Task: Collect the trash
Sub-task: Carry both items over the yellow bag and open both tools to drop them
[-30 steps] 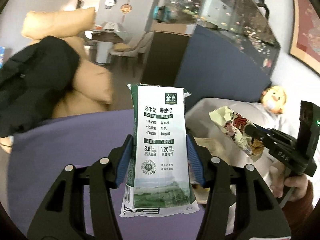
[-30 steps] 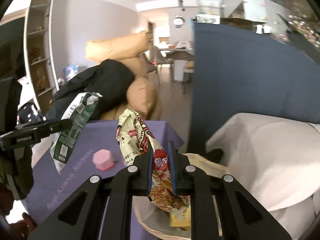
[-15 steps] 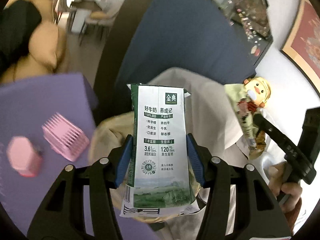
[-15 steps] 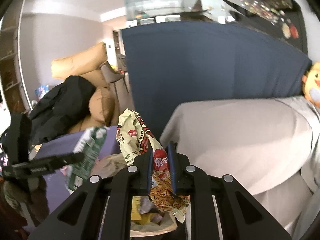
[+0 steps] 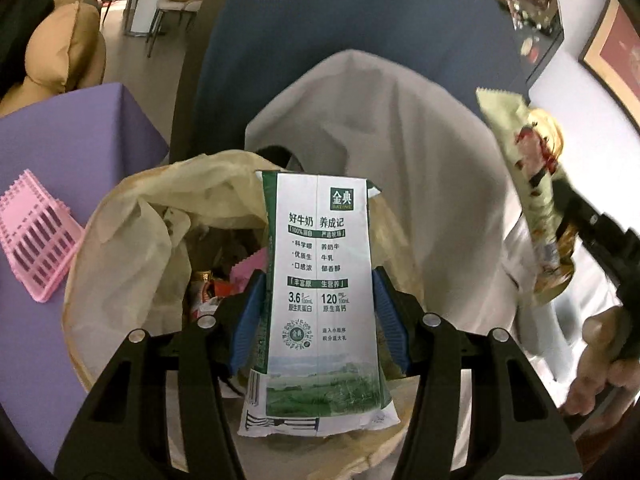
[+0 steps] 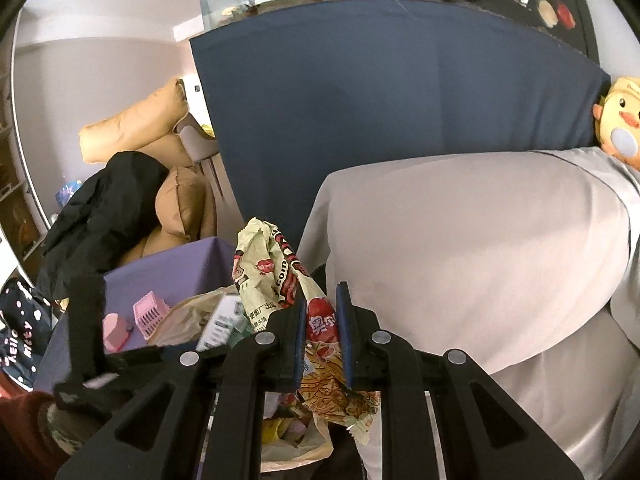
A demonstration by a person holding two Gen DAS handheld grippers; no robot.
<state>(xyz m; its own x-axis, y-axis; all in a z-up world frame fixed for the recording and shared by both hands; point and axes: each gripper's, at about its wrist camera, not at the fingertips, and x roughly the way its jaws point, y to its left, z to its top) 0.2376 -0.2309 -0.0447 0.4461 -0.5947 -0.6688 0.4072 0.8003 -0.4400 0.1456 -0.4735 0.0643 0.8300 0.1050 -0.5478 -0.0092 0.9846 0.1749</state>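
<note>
Milk carton point(image 5: 320, 280) first, on the left: the left gripper point(image 5: 318, 316) has its blue pads pressed against the carton's two narrow sides, so the flattened pack stands upright between the jaws, its long axis running straight out along the fingers. Directly beyond and beneath the jaws gapes the trash bag point(image 5: 132, 216), its beige liner folded over the rim and wrappers already lying inside (a pink scrap shows just left of the carton). Off to the left of the jaws, on the purple table point(image 5: 80, 128), lies a pink comb point(image 5: 36, 240), well clear of the bag.

Further right, the right gripper point(image 6: 322, 340) pinches a crumpled snack wrapper point(image 6: 276, 276) near its middle; the wrapper's long axis also runs along the fingers, its top sticking out ahead of the jaws and its torn tail hanging below them. From this side the bag's mouth lies below and slightly left of the jaws, with the white draped sofa point(image 6: 480, 260) to their right.

The deciding relation, I judge, is vertical: the carton hangs squarely over the opening, so the left hand is the nearer one to let go, while the wrapper sits nearer the bag's right edge and may need a small shift leftward first.
</note>
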